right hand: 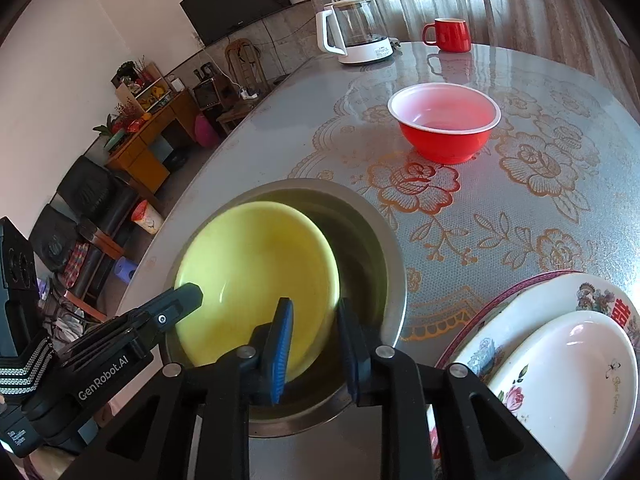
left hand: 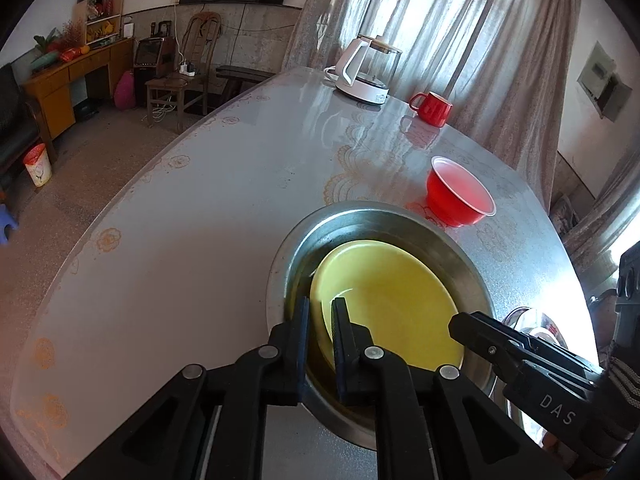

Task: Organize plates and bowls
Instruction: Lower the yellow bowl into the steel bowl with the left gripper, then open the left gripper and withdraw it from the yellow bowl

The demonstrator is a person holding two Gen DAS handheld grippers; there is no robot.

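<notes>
A round yellow plastic plate [left hand: 394, 300] leans tilted inside a wide stainless-steel basin [left hand: 460, 264] standing on the lace-patterned bench [left hand: 200, 220]. The left tool [left hand: 322, 306] pinches the plate's near rim, one blue pad outside it and one inside. The right tool [right hand: 314, 312] straddles the opposite rim with its jaws slightly parted and a gap showing beside the outer pad, so it does not clamp the plate. Beyond the basin sits a red plastic bowl with a white rim [right hand: 444, 122]; farther still a white electric kettle [right hand: 354, 30] and a red mug [right hand: 450, 34]. Only the right wrist view shows, right of the basin, a flowered porcelain plate [right hand: 592, 292] carrying a smaller white oval dish [right hand: 572, 384]; the left view gives just a glare-washed sliver there.
</notes>
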